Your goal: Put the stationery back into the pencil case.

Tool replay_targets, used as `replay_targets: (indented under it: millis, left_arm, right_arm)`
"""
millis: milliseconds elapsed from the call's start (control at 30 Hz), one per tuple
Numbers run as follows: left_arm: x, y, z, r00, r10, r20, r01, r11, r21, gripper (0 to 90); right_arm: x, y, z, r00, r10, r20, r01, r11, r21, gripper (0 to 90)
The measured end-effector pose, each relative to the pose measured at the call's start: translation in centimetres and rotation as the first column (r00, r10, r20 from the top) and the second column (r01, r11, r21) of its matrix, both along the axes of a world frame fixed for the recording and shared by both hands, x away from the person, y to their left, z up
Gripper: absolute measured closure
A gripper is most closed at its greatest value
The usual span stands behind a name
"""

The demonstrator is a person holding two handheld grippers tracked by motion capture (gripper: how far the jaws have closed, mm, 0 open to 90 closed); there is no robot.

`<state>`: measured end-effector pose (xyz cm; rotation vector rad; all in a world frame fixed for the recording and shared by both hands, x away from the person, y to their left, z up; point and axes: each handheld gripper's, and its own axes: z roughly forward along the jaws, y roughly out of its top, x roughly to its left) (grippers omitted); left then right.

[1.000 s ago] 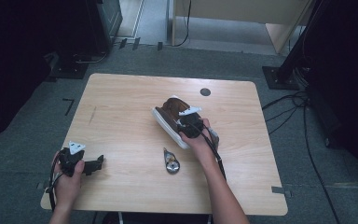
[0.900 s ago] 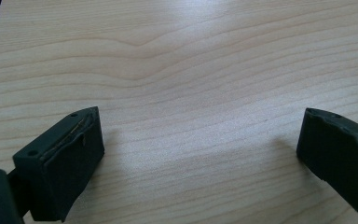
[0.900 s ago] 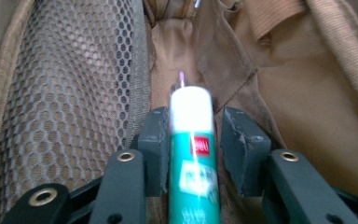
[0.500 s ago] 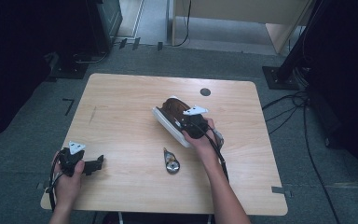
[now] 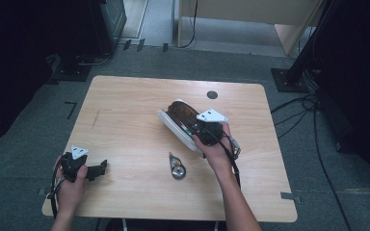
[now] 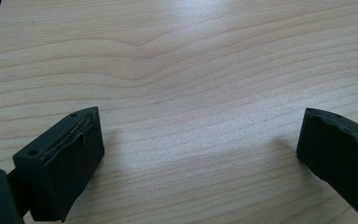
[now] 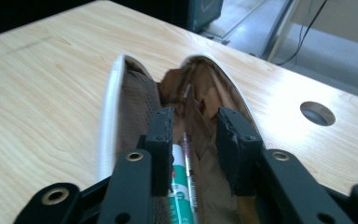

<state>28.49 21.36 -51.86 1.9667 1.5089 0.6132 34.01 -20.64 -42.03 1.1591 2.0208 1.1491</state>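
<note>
A brown pouch [image 5: 177,111] with a white edge lies open in the middle of the wooden table [image 5: 125,110], tipped up on its side. My right gripper [image 5: 191,126] reaches into its mouth. In the right gripper view the jaws [image 7: 195,122] stand narrow inside the pouch [image 7: 135,98], with folds of brown lining, a thin pen [image 7: 189,163] and a green-and-white tube [image 7: 179,186] between them. These jaws have just been opening a little, and the pouch still hangs from them. My left gripper [image 5: 99,169] rests open low over bare wood near the front left [image 6: 200,135].
A small metallic object [image 5: 176,168] lies on the table in front of the pouch. A round cable hole [image 5: 212,95] sits near the far edge, also in the right gripper view [image 7: 318,113]. Dark stands and cables ring the table on the floor.
My right hand has risen and drawn the pouch with it, so the pouch tips up and shows more of its white edge. The left hand has stayed put.
</note>
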Motion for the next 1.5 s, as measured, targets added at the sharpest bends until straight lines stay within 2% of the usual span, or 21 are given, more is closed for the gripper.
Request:
replay_targets:
  millis: [100, 200, 367, 567, 700, 900, 967, 1033, 1233, 1333, 1500]
  left_arm:
    - [0.0, 0.0, 0.0, 1.0000, -0.002, 0.000, 0.002, 1.0000, 0.002, 0.5]
    - [0.0, 0.0, 0.0, 1.0000, 0.000, 0.000, 0.000, 1.0000, 0.000, 0.5]
    - [0.0, 0.0, 0.0, 1.0000, -0.001, -0.002, 0.001, 1.0000, 0.000, 0.5]
    - [0.0, 0.0, 0.0, 1.0000, -0.001, -0.002, 0.001, 1.0000, 0.000, 0.5]
    - [0.1, -0.1, 0.0, 1.0000, 0.005, -0.003, -0.005, 1.0000, -0.001, 0.4]
    - [0.3, -0.3, 0.0, 0.9997, 0.023, -0.003, -0.023, 0.9997, -0.002, 0.5]
    - [0.5, -0.3, 0.1, 0.9988, 0.049, 0.007, -0.049, 0.9988, -0.002, 0.5]
    - [0.6, -0.5, 0.2, 0.9971, 0.065, 0.039, -0.065, 0.9979, -0.004, 0.5]
    - [0.4, -2.0, 1.4, 0.9966, 0.018, 0.080, -0.018, 0.9998, -0.003, 0.5]
    - [0.4, -3.6, 2.2, 0.9942, -0.029, 0.103, 0.027, 0.9995, 0.016, 0.5]
    - [0.8, -6.0, 2.8, 0.9884, -0.097, 0.116, 0.097, 0.9952, 0.011, 0.5]
  right_arm:
    - [-1.2, 0.1, 0.3, 0.9999, 0.006, 0.015, -0.006, 1.000, 0.012, 60.9]
    - [-2.6, 0.0, 0.3, 0.9995, 0.025, 0.017, -0.026, 0.998, 0.053, 57.3]
    - [-4.6, -0.4, 0.1, 0.9988, 0.047, 0.018, -0.048, 0.995, 0.091, 53.4]
    - [-6.8, -0.7, -0.5, 0.9986, 0.046, 0.027, -0.049, 0.993, 0.110, 48.8]
    - [-7.9, -0.6, -1.1, 0.9985, 0.050, 0.021, -0.053, 0.991, 0.126, 47.3]
    - [-9.2, 0.7, -2.6, 0.9966, 0.082, 0.003, -0.082, 0.990, 0.115, 45.5]
    - [-9.4, 1.1, -3.3, 0.9955, 0.094, -0.011, -0.092, 0.989, 0.116, 45.0]
    - [-9.6, 1.4, -3.8, 0.9947, 0.101, -0.020, -0.098, 0.988, 0.121, 44.4]
    - [-10.1, 2.5, -5.7, 0.9907, 0.126, -0.052, -0.121, 0.988, 0.092, 43.3]
    - [-10.3, 2.8, -6.6, 0.9893, 0.127, -0.072, -0.121, 0.989, 0.084, 42.8]
    - [-10.3, 3.4, -8.1, 0.9827, 0.139, -0.122, -0.131, 0.989, 0.073, 40.3]
